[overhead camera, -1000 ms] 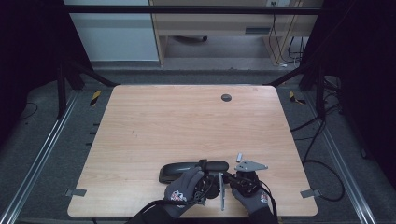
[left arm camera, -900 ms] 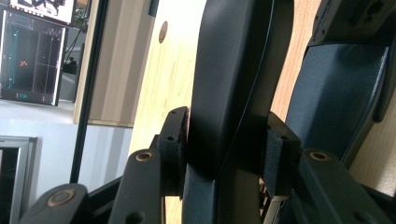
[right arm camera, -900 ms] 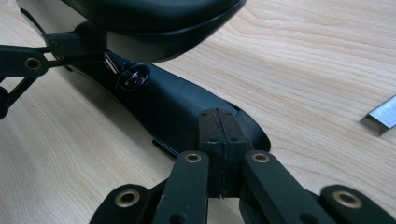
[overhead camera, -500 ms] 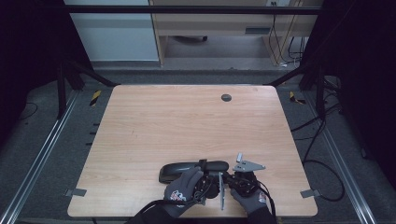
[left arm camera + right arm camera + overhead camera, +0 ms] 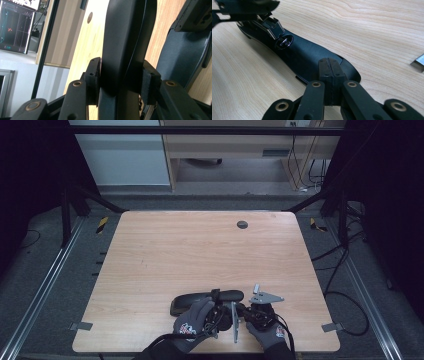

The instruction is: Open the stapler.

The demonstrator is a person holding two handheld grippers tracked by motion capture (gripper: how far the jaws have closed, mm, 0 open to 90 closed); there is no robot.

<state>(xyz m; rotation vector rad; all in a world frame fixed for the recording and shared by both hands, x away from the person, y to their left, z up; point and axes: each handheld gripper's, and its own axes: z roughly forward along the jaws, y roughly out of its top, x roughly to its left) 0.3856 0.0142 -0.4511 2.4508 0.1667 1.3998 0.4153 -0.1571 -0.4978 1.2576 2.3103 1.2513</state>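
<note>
A long black object like a stapler (image 5: 200,300) lies near the table's front edge, ahead of both gloved hands. My left gripper (image 5: 122,80) is shut on it, its two pads (image 5: 93,80) pressing on either side of the curved black body (image 5: 125,37). In the high view the left gripper (image 5: 218,312) sits at the object's right part. My right gripper (image 5: 329,68) has its pads closed together with nothing between them. Its tips sit at the rounded end of the black body (image 5: 299,53). Metal parts (image 5: 272,26) show at the far end.
A round dark grommet (image 5: 242,224) sits in the wooden table (image 5: 200,255) near its far edge. A small silver metal piece (image 5: 418,63) lies on the wood to the right of the black object. A lit monitor (image 5: 15,25) stands beyond the table.
</note>
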